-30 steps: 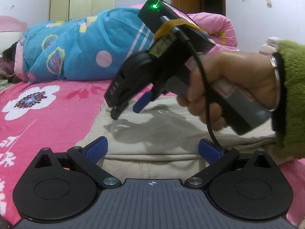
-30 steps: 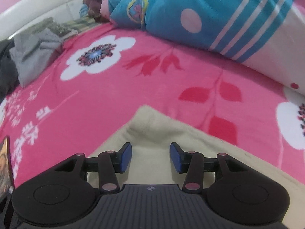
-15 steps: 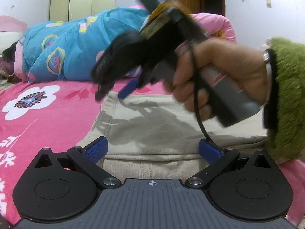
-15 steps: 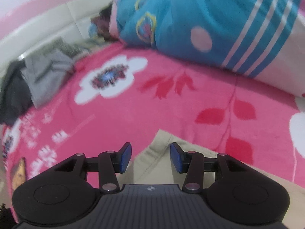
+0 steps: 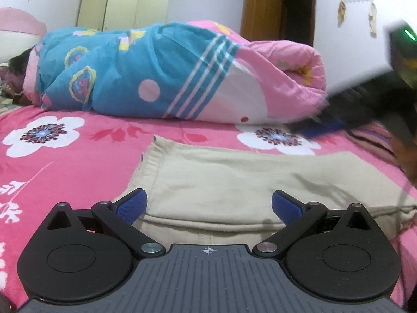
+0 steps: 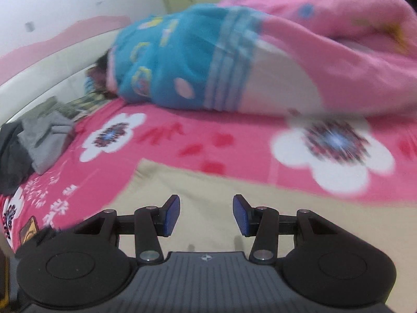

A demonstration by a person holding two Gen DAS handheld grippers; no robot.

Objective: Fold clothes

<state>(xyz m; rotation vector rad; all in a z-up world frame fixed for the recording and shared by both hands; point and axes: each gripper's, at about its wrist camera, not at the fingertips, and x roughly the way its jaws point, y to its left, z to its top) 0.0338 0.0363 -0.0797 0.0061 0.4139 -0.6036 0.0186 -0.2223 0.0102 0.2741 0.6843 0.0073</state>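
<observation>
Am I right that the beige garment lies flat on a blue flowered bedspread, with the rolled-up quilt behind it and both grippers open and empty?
Not quite: the bedspread is pink with white flowers, not blue, as both wrist views show. The rest holds: the beige garment lies flat, the rolled-up quilt sits behind it, and the left gripper and right gripper are open and empty.

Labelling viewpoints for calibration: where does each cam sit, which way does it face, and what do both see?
Left wrist: on the left gripper, low over the beige garment, facing the rolled quilt, wardrobe and door; its own open fingers show, plus the blurred right gripper at the right edge.
Right wrist: on the right gripper, above the garment, angled down toward the quilt and grey clothes; only its own open fingers show.
Shared: garment, quilt, floral sheet.
</observation>
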